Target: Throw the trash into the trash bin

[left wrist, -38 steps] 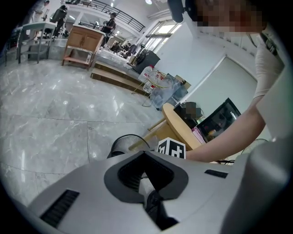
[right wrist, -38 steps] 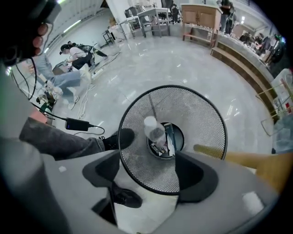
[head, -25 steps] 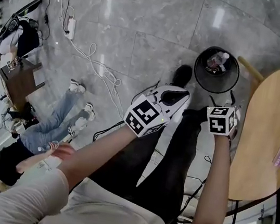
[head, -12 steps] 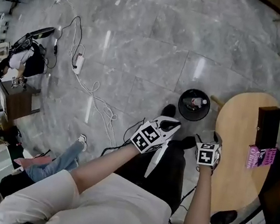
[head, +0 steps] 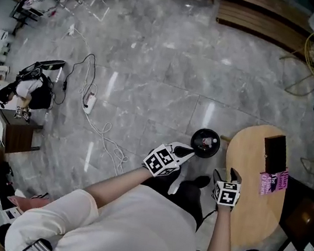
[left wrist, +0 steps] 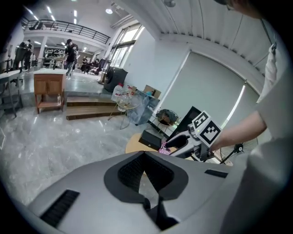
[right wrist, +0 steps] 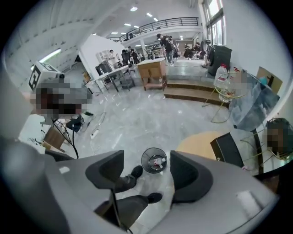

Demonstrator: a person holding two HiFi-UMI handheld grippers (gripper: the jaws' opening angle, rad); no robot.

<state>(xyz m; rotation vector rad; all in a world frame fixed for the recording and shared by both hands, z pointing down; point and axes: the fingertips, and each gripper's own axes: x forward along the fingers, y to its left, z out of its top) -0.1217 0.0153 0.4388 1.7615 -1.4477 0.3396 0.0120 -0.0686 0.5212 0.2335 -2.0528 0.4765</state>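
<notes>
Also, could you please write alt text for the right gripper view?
The right hand-held gripper, jaws apart and empty after just closing a little, looks down at a black trash bin holding a bottle on a grey floor. The person's black shoes are beside it; a round wooden table is at right.

Bright, sharp, fisheye-bent frames; ceiling lights glare on floor.
</notes>
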